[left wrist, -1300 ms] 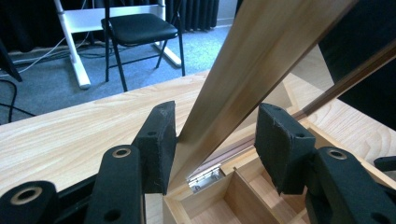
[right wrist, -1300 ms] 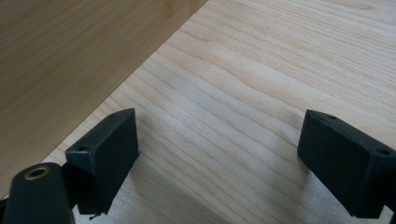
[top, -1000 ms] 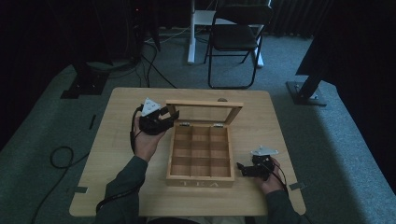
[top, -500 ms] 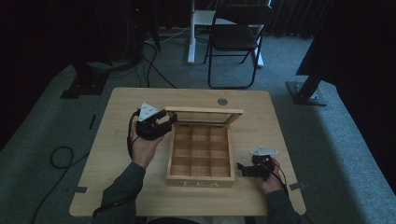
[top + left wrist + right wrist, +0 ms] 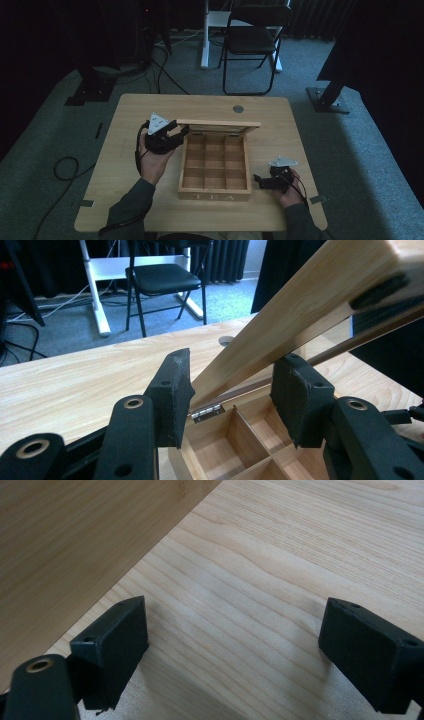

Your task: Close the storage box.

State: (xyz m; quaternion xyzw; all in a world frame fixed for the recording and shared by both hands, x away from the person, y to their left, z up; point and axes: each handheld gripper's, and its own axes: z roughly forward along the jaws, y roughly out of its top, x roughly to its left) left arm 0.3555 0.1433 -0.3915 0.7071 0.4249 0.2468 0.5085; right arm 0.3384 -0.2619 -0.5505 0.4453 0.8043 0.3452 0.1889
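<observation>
Tea box (image 5: 215, 167) sits mid-table, wooden, nine compartments, all bare as far as the high view lets me see. "TEA" lettered on the front wall, facing the person.

Lid (image 5: 218, 123) stands raised on its rear hinges, tilted, its long axis running across the table left to right. Hinge (image 5: 207, 412) shows at the back wall in the left gripper view.

Left gripper (image 5: 172, 136) at the lid's left end, held in the person's left hand (image 5: 152, 162). Jaws spread, one either side of the lid's edge; the near jaw looks to be touching the wood, the far one stands off it. Not pinching, so far as I can tell. Lid slants up and away to the right between them.

Right gripper (image 5: 260, 181) rests low on the table (image 5: 115, 150) just beside the box's right front corner, jaws spread with bare tabletop between them. Box wall (image 5: 75, 540) lies to its left.

Judgement: left gripper is the one placed to act on the lid; whichever way the lid goes, it must swing about the rear hinge line, so the push or pull goes across that long axis, not along it. Right gripper is near enough to steady the box.
</observation>
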